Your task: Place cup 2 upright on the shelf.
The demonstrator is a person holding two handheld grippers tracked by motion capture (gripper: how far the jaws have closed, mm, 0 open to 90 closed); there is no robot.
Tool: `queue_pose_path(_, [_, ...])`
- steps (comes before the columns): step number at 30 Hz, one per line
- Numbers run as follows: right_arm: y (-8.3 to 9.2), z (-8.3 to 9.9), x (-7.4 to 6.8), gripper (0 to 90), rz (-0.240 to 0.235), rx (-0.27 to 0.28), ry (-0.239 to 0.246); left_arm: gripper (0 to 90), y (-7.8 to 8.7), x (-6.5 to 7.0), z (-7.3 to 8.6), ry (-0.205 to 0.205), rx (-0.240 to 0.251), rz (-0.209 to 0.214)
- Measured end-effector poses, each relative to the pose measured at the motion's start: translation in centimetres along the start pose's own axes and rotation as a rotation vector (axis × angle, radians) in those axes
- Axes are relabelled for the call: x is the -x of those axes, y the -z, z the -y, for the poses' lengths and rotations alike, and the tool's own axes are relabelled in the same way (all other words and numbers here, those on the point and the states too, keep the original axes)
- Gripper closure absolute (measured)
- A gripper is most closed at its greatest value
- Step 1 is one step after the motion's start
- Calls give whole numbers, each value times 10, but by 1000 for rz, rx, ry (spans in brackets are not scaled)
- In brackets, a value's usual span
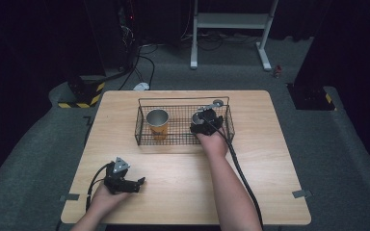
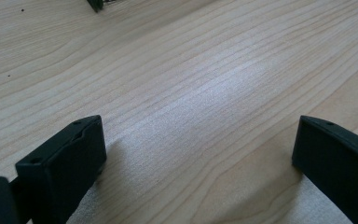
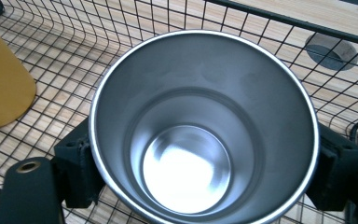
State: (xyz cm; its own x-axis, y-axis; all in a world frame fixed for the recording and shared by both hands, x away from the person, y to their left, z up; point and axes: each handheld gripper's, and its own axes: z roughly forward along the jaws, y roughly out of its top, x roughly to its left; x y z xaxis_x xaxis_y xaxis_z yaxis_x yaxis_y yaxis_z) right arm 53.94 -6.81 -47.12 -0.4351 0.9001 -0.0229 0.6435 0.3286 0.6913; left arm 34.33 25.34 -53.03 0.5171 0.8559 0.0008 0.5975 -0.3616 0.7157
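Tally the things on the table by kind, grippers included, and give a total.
Metal cups: 2, a yellow-sided cup and a steel cup between the right gripper's jaws, both in the basket
Wire baskets: 1, the wire basket
Grippers: 2, the left gripper open on the bare wood and the right gripper
Total: 5

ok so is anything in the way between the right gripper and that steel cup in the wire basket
Nothing visible. The right gripper already has the steel cup between its jaws, one on each side of the cup's wall, inside the wire basket. The orange cup stands apart at the basket's other end, and the left gripper rests open on the table.
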Motion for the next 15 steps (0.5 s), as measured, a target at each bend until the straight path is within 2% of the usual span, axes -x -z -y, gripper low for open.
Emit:
queue_pose_path(6, [2, 0, 1, 135, 6, -5, 16, 30, 0, 0, 0, -1, 0, 0])
queue_pose_path(15, [5, 1, 1, 90, 3, 0, 9, 30, 0, 0, 0, -1, -2, 0])
